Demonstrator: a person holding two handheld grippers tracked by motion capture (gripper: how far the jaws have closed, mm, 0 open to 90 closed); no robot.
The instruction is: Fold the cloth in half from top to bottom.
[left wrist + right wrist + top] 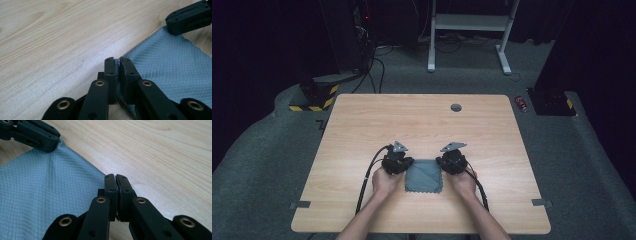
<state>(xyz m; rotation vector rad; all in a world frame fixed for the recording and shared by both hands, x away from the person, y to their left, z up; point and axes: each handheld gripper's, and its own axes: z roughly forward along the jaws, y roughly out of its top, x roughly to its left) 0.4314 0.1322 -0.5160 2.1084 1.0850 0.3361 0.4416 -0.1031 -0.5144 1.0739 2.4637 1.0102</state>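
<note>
A small grey quilted cloth (424, 176) lies flat on the wooden table (412, 120) near its front edge, between the person's two hands. My left gripper (404, 165) is at the cloth's far left corner. In the left gripper view its jaws (117, 60) stand shut with the cloth's edge (170, 65) pinched between them. My right gripper (444, 164) is at the far right corner. Its jaws (115, 176) are shut on that corner of the cloth (50, 187). Each gripper view has the other gripper's tip at the opposite corner: the right one (190, 17) and the left one (37, 135).
A round cable hole (456, 107) sits at the table's far middle. Grey tape tabs (299, 204) (541, 202) mark the front corners. On the carpet beyond are a white desk frame (467, 25), a red can (522, 103) and a yellow-black striped base (314, 97).
</note>
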